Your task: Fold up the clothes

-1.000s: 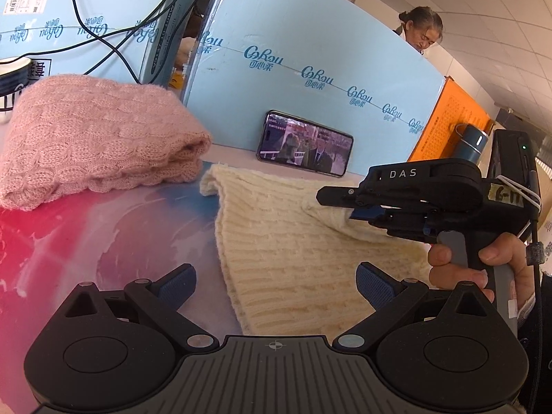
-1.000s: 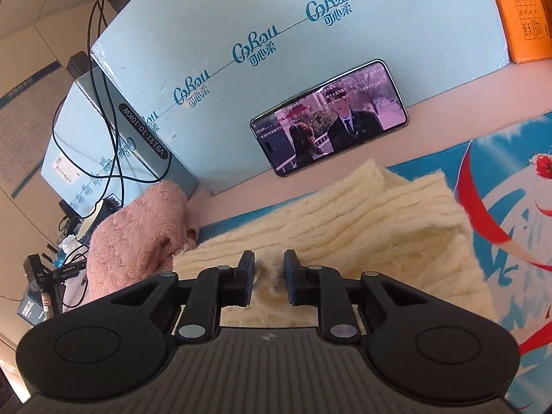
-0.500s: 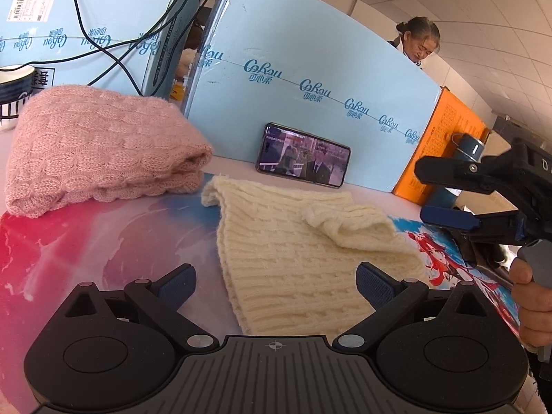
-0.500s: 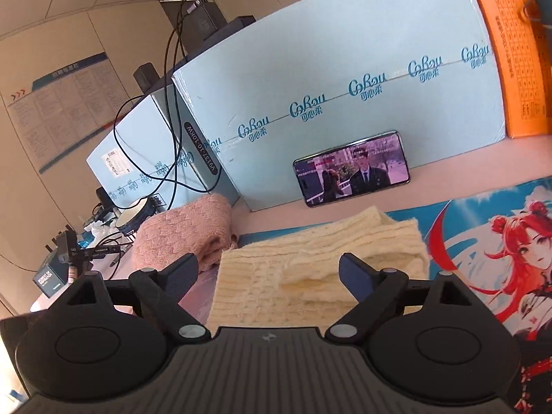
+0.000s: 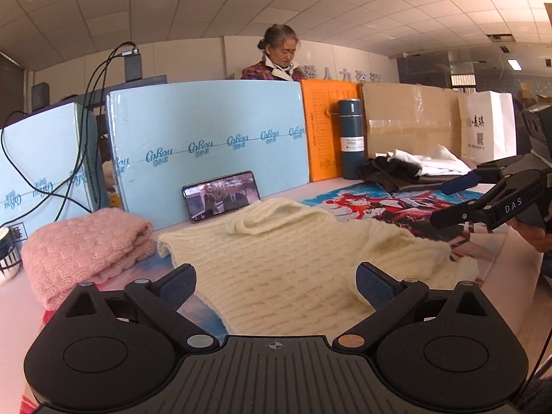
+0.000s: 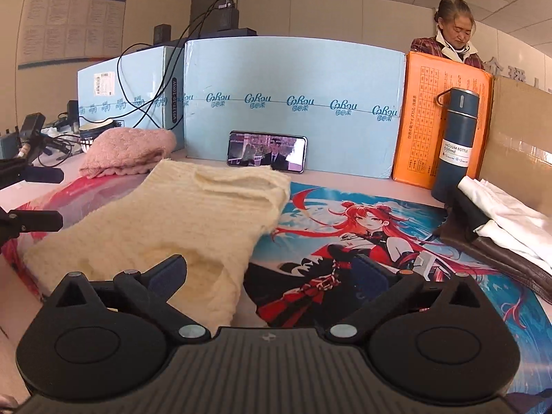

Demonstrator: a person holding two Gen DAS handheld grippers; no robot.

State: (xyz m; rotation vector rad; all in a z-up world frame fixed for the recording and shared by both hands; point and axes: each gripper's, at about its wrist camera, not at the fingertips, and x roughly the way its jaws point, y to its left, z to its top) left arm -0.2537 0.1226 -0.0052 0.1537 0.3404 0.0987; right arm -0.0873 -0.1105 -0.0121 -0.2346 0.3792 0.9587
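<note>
A cream knitted sweater lies partly folded on the printed desk mat; it also shows in the right wrist view. My left gripper is open and empty, low at the sweater's near edge. My right gripper is open and empty, at the sweater's near right corner and over the mat. It appears at the right of the left wrist view. A folded pink knitted sweater lies at the left.
Light blue boxes with a phone leaning on them, an orange box and a dark blue bottle line the back. Dark and white clothes lie at the right. Cables and a bowl sit far left.
The right gripper opened, let go of the cream sweater's folded part and pulled back to the right. Both grippers dropped low and level with the table.
</note>
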